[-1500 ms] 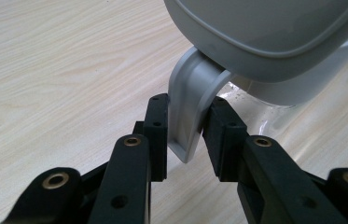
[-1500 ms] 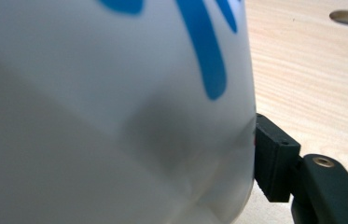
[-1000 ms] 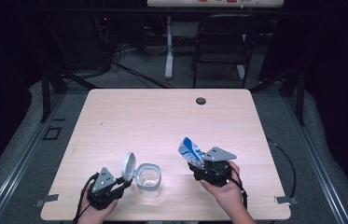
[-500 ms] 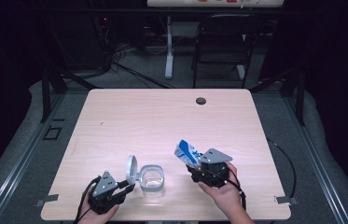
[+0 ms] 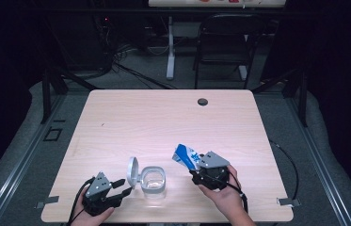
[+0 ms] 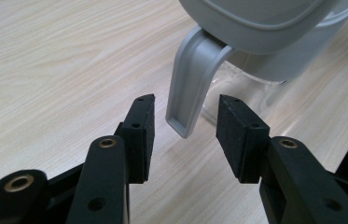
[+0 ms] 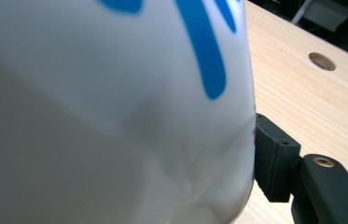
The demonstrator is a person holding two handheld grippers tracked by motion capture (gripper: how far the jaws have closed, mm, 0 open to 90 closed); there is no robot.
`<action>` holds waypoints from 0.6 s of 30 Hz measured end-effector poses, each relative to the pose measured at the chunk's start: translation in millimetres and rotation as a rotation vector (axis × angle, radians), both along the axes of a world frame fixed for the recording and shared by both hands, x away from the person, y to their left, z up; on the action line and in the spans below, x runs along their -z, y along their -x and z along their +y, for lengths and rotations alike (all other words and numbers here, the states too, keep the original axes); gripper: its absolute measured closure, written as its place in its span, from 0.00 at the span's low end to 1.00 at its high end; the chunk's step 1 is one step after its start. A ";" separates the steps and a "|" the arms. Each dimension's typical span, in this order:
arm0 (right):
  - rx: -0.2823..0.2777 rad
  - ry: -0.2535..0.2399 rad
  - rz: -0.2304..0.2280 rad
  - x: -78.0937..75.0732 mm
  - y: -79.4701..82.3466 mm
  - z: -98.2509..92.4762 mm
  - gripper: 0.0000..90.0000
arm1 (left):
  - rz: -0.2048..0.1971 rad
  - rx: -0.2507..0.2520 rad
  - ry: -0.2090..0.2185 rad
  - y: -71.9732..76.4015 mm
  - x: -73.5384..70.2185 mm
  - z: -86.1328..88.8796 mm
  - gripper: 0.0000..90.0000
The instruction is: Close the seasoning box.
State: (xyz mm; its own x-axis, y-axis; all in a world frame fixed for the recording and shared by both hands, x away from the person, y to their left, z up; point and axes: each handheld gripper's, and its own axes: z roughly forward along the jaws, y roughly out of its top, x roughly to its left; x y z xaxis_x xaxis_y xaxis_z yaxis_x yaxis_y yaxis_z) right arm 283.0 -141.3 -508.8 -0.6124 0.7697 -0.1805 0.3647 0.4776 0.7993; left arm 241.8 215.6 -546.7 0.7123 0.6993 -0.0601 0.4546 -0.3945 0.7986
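The clear plastic jar (image 5: 154, 182) stands near the front edge of the wooden counter (image 5: 163, 127), its grey hinged lid (image 5: 132, 172) open for pouring; the left hand-held gripper (image 5: 122, 188) has just been opening, its jaws spread around the lid's tab (image 6: 188, 100), while the right hand-held gripper (image 5: 195, 168) pinches the blue-white pouch (image 5: 186, 157) tilted toward it

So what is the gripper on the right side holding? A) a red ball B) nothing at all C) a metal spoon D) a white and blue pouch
D: the right gripper is clamped on a white and blue pouch, which bulges against its jaw in the right gripper view.
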 end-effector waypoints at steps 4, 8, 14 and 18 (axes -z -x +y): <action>-0.007 0.020 -0.017 0.2 1.4 4.6 0.46 | -0.003 -0.004 -0.011 -0.4 1.4 -0.9 0.65; -0.012 0.059 -0.039 0.2 3.3 10.2 0.46 | -0.009 -0.004 -0.009 -0.3 1.6 -1.3 0.65; -0.029 0.107 -0.063 0.6 5.8 18.1 0.46 | -0.010 -0.009 -0.013 -0.6 2.9 -1.6 0.65; -0.028 0.120 -0.079 1.1 6.7 22.4 0.46 | -0.011 -0.014 -0.011 -0.6 3.3 -1.9 0.65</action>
